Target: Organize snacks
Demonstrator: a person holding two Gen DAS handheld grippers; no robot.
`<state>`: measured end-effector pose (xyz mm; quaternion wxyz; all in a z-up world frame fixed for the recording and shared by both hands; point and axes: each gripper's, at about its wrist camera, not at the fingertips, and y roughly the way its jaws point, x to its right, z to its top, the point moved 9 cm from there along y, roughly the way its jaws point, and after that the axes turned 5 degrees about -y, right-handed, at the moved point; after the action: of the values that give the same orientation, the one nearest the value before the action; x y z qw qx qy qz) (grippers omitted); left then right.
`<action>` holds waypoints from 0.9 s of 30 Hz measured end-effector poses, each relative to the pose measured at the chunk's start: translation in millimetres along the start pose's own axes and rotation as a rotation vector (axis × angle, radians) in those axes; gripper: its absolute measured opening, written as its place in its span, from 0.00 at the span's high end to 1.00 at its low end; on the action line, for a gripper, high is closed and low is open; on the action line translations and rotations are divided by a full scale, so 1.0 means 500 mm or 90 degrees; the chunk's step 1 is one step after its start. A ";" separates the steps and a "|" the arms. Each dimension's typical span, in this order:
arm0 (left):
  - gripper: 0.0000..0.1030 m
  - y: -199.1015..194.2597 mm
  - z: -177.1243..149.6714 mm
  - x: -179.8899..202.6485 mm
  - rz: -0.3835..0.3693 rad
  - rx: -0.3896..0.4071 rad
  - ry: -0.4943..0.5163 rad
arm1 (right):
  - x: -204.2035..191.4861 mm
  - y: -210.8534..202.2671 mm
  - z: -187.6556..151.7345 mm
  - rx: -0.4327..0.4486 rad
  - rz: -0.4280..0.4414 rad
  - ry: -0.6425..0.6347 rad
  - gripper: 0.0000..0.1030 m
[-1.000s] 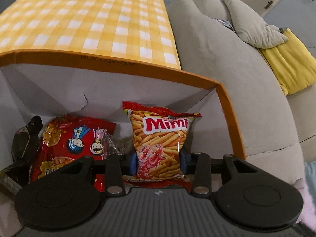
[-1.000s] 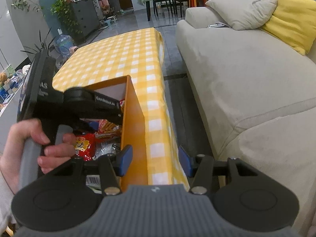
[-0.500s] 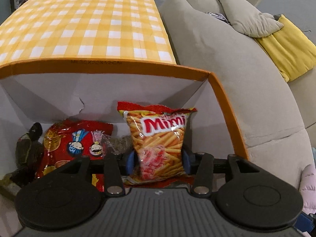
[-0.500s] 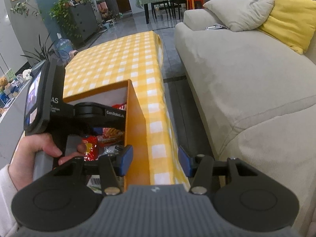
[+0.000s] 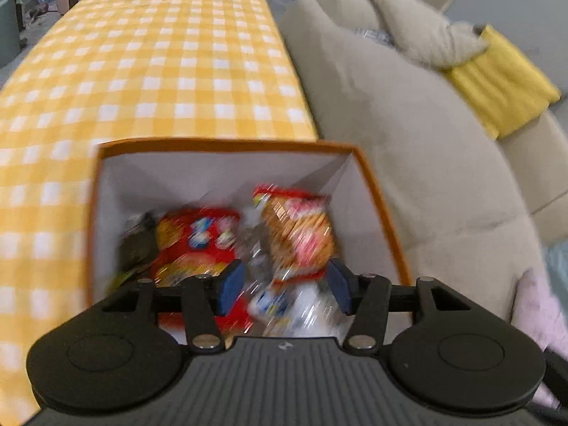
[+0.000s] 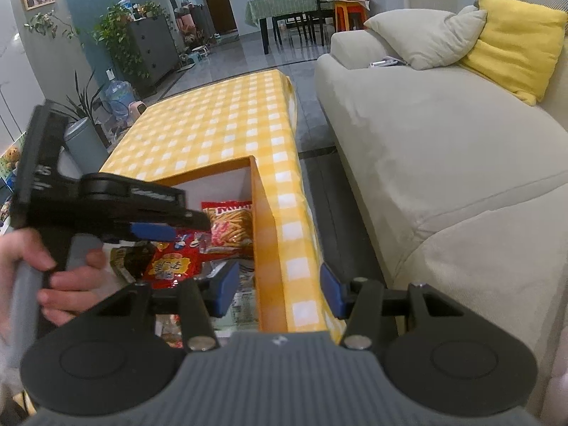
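Orange box (image 5: 387, 213) — snack bags inside — left gripper (image 5: 282, 289) above, jaws opening.

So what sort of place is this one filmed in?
A home living room, most likely: a beige sofa with cushions beside a low table in a yellow check cloth, and a dining table further back.

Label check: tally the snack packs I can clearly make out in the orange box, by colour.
orange fries pack: 1
red pack: 1
dark pack: 1
Total: 3. More wrappers lie lower in the box, too hidden to count.
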<state>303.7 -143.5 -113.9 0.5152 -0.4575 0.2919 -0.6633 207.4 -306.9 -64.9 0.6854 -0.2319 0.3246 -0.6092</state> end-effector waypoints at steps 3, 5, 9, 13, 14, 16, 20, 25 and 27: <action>0.41 -0.061 -0.022 -0.011 0.031 0.012 0.021 | -0.015 -0.032 0.002 0.008 -0.006 -0.006 0.52; 0.41 -0.100 -0.043 -0.017 0.038 0.004 0.033 | -0.028 -0.053 0.002 0.011 -0.009 -0.007 0.51; 0.32 -0.180 -0.075 -0.032 0.067 0.023 0.031 | -0.061 -0.075 -0.008 -0.018 -0.020 -0.018 0.48; 0.27 -0.247 -0.109 -0.050 0.080 0.040 0.008 | -0.087 -0.117 -0.014 -0.022 -0.045 -0.024 0.32; 0.22 -0.264 -0.120 -0.053 0.083 0.045 0.001 | -0.097 -0.132 -0.014 -0.015 -0.046 -0.031 0.21; 0.17 -0.295 -0.143 -0.058 0.093 0.056 0.002 | -0.121 -0.157 -0.021 -0.019 -0.034 -0.045 0.12; 0.13 -0.353 -0.189 -0.062 0.129 0.076 0.013 | -0.152 -0.191 -0.055 -0.059 -0.012 -0.028 0.04; 0.13 -0.402 -0.227 -0.054 0.125 0.055 0.001 | -0.178 -0.217 -0.108 -0.132 -0.031 -0.029 0.03; 0.13 -0.414 -0.242 -0.054 0.133 0.038 0.012 | -0.183 -0.224 -0.128 -0.172 -0.040 -0.011 0.03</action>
<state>108.9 -66.0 6.0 0.5921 -0.4026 0.3229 -0.6189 80.0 -228.5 -13.6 0.6316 -0.3372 0.3903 -0.5789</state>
